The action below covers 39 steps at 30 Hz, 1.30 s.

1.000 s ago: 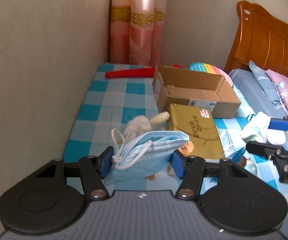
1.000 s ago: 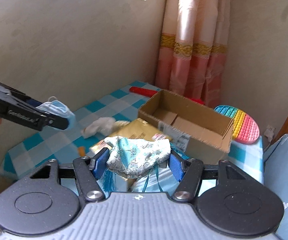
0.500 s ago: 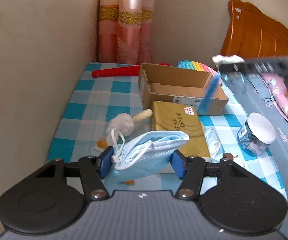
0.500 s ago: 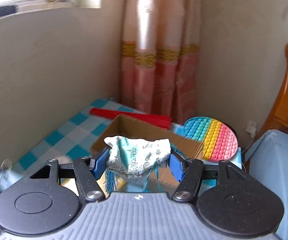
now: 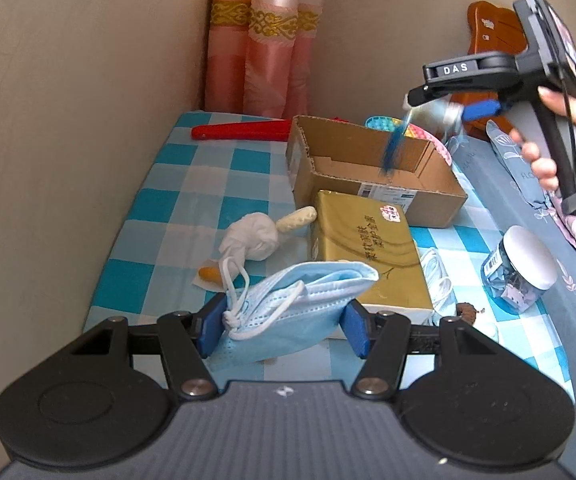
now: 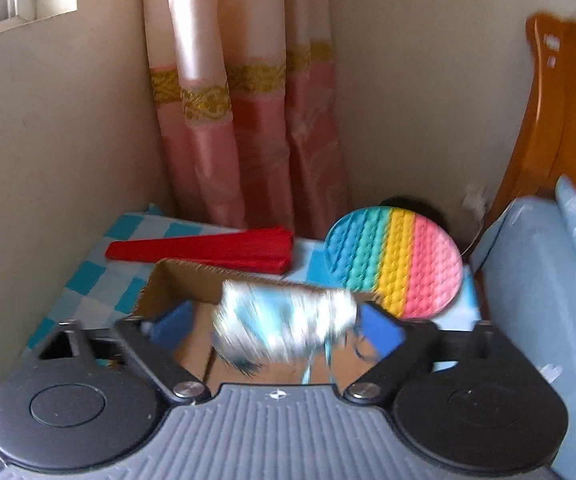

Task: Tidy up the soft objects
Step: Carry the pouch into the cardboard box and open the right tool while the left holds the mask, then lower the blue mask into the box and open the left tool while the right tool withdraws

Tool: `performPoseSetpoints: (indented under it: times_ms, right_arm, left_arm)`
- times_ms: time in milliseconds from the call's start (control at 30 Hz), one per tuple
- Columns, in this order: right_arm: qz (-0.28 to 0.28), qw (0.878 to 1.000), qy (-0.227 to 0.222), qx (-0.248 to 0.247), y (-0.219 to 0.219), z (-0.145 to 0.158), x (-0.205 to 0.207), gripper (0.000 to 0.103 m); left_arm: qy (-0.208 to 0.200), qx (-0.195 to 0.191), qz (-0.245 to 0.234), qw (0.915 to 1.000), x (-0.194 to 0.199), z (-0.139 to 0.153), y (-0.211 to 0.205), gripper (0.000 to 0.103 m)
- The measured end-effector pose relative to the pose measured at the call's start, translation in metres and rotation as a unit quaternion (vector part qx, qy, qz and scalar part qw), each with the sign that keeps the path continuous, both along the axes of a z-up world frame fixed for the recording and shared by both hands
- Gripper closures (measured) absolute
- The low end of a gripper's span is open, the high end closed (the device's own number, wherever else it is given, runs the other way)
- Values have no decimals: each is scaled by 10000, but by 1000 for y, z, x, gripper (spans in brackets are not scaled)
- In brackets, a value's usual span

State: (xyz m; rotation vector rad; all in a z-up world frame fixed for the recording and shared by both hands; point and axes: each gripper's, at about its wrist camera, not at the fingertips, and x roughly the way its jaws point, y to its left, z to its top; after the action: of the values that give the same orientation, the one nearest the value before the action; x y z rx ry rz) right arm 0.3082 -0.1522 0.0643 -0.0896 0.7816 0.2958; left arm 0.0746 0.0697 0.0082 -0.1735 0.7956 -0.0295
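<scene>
face mask (image 5: 300, 300), jar (image 5: 522, 268) left-view only

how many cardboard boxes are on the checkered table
1: the open cardboard box at the far end of the checkered table, behind the gold box. None other shows; one could be hidden.

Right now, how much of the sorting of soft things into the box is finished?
Done: nothing is visibly settled in the cardboard box yet. In hand: the right gripper has just opened above the box, and the blurred tasselled cloth sits loose between its jaws; the left gripper holds a blue face mask. Left: the mask, plus the white cloth ball on the table.
</scene>
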Motion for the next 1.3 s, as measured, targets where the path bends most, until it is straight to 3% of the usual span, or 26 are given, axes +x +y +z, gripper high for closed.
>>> performPoseSetpoints:
  times_ms: [333, 733, 933, 1133, 1267, 1300]
  right_arm:
    - [64, 9996, 267, -20, -5, -10, -15, 0]
    - [507, 9938, 918, -376, -7, -45, -75, 0]
    - [596, 9950, 755, -274, -24, -52, -123, 0]
    - [371, 9980, 502, 6, -50, -58, -168, 0]
    - [236, 9993, 279, 17, -66, -54, -188, 0]
    - [246, 9995, 218, 33, -69, -52, -192, 0]
  left_arm:
    - [32, 80, -23, 10000, 5, -1, 2, 43]
    - [21, 405, -259, 9988, 27, 10, -16, 43]
    - [-74, 557, -537, 9970, 60, 21, -33, 43]
    - [-29, 719, -908, 9933, 118, 27, -57, 43]
    - [-67, 639, -885, 9940, 157, 34, -70, 43]
    - [-115, 685, -861, 9939, 165, 36, -73, 37]
